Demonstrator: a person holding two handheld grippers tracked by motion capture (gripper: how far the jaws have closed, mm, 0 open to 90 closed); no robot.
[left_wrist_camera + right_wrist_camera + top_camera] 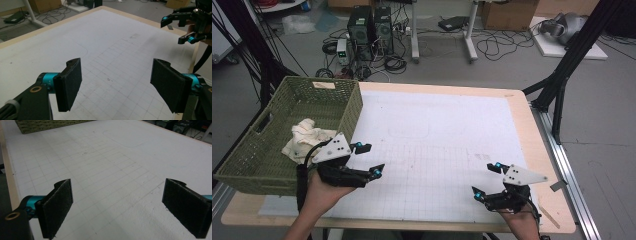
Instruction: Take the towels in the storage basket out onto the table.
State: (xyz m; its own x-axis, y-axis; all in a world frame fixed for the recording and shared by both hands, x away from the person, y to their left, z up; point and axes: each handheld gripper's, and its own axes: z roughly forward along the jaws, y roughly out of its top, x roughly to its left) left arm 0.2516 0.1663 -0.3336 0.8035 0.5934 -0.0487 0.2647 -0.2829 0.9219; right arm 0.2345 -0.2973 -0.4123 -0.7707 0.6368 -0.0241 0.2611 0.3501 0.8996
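A green woven basket (247, 159) stands at the table's left edge with a crumpled cream cloth (307, 136) inside it. My left gripper (369, 160) hovers just right of the basket over the white gridded mat (437, 145), open and empty. Its black pads (68, 83) stand wide apart above the mat (105, 50). My right gripper (487, 181) is near the front right of the mat, open and empty as well; its pads (58, 206) frame bare grid lines (105, 170). The left gripper view catches the right gripper (178, 31) farther off.
The basket's wall (47, 123) lies at the far end of the mat in the right gripper view. The wooden table rim (544, 150) borders the mat on the right. Black frame legs (562, 75), computer towers (371, 27) and cables stand on the floor behind.
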